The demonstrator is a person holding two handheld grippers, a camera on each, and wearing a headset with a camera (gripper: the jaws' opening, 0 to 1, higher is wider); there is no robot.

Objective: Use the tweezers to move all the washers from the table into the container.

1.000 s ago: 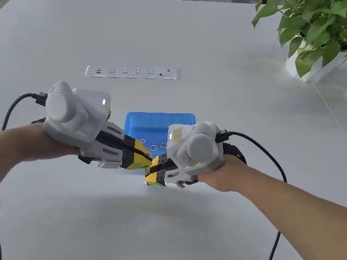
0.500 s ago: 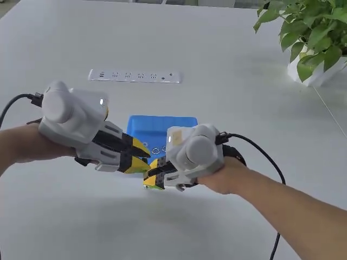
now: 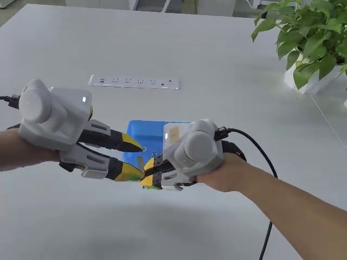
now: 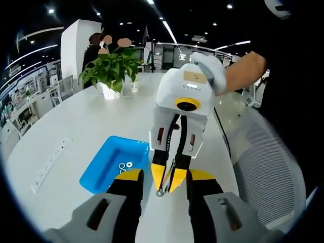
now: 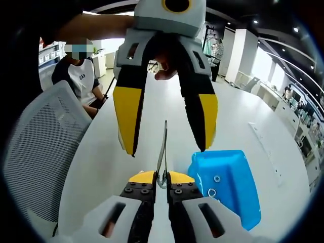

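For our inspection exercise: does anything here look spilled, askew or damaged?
Nothing stands out. The blue container sits upright with washers inside, and the right gripper holds the tweezers straight, shut on them.

head view downward, gripper views opposed, container shared

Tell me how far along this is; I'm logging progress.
Done: a few washers lie in the blue container. In hand: the right gripper is shut on the tweezers, with the open left gripper facing it. Left: I cannot tell whether washers remain on the table.
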